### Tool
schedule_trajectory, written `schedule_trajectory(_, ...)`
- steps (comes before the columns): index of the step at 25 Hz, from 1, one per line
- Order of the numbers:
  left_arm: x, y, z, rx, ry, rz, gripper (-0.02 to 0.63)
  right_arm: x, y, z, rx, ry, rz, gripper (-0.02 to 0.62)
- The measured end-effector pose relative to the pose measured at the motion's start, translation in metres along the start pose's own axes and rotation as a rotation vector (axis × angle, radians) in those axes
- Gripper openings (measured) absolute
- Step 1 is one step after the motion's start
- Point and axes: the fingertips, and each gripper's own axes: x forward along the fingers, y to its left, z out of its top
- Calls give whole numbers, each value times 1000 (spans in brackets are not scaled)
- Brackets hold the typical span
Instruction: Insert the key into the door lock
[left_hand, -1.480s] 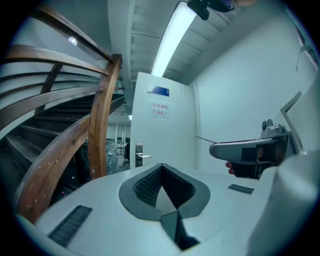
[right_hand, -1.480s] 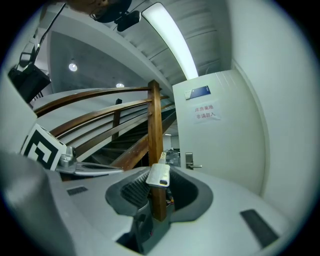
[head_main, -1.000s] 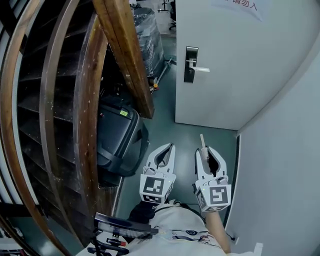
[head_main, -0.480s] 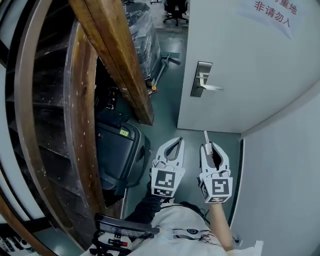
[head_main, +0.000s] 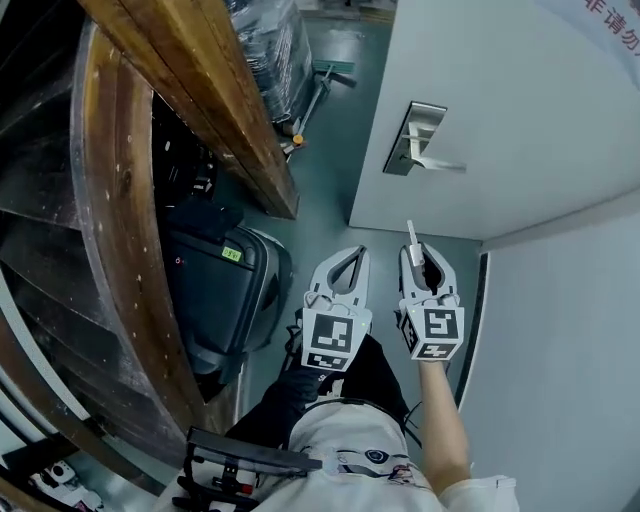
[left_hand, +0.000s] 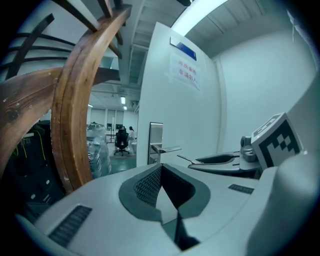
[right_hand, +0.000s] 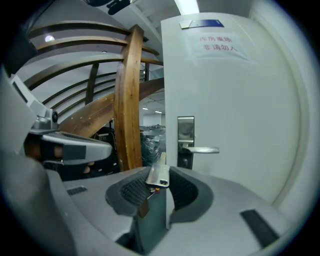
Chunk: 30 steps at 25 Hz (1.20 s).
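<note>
Pinching key in right gripper, tip toward door lock but well apart, per right gripper view; head view only: left gripper pressed together, empty, just beside.

Office hallway: curved wooden staircase, white door with notice, desk chair beyond.

At lower centre we hold the left gripper beside the right gripper, the key sticking up from its jaws. The door lock sits upper right, well apart
</note>
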Motion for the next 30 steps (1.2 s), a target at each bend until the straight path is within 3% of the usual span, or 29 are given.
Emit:
schedule_trajectory(7, 45, 0, -49, -67, -14, 41, 5, 76, -46, -34, -17, 1, -11, 120)
schedule_trajectory(16, 70, 24, -103, -70, 3, 81, 5, 162, -80, -48, -45, -22, -34, 120)
schedule_trajectory(30, 92, 46, -113, -86, 12, 83, 5, 187, -94, -49, -49, -17, -57, 120)
